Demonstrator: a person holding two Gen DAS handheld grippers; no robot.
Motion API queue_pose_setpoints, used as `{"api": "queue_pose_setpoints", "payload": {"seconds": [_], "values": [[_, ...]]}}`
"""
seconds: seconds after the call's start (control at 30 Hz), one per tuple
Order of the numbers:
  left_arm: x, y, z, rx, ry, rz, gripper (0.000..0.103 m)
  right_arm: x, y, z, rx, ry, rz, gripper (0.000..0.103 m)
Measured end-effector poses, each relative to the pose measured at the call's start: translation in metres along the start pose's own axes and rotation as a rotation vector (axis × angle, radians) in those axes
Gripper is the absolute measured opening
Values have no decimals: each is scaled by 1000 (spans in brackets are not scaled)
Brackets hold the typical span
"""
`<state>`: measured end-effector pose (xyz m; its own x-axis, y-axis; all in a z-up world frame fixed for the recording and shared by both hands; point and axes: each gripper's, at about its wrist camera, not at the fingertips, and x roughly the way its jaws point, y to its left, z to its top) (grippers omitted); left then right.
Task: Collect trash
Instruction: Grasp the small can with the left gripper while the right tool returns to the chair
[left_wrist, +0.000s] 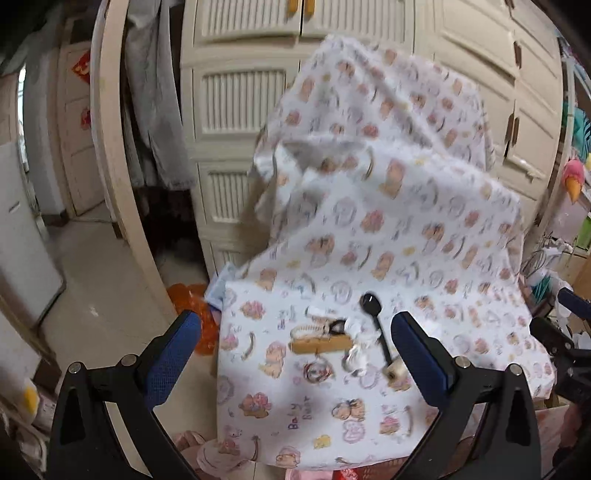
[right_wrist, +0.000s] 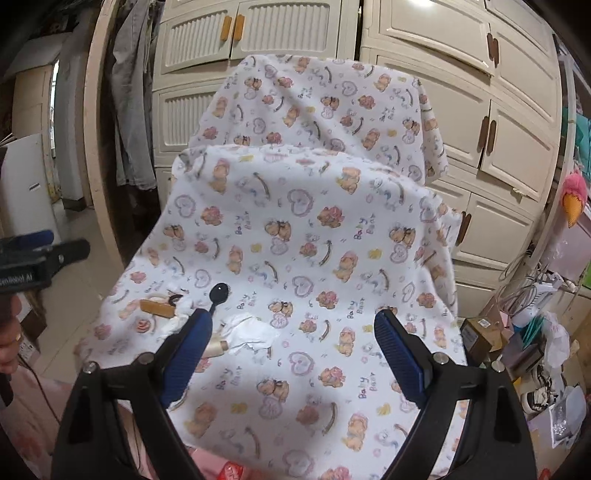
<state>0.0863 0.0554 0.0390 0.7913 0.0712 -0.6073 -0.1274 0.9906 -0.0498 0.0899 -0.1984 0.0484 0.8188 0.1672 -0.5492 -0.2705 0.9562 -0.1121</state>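
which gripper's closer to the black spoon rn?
Left, marginally. Black spoon lies between the left gripper fingers; the right gripper has it just beyond its left finger.

1. Premises: a lived-in home, most likely a bedroom or storage room.
2. Cream wardrobe with louvred and panelled doors and wooden handles fills the back wall.
3. Grey garments hang beside it in an open section.
4. A bear-print sheet marked "Baby Bear" is draped over a piece of furniture.
5. A pink plush toy hangs at the right edge.
6. Cardboard boxes, cables and bags are piled low at right.
7. Tiled floor; a red paper decoration is on a far door.
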Motion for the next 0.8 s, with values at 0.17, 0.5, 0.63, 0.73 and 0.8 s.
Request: {"api": "queue_pose_setpoints", "payload": {"seconds": [0.17,0.5,0.63,0.73,0.8], "values": [[29,4,-9,-1,48,32,102,29,0,-23,31,43,46,88],[91,8,-27,-80,246,-25,79,48,-18,-31,98,75,55,88],[97,9,-34,-93,290,-82,69,53,-24,-34,111,87,38,88],[97,3,-39,-57,293,-83,57,53,-28,-33,132,90,51,88],[98,-4,-45,-34,306,-51,44,51,-29,-33,132,81,50,88]]}}
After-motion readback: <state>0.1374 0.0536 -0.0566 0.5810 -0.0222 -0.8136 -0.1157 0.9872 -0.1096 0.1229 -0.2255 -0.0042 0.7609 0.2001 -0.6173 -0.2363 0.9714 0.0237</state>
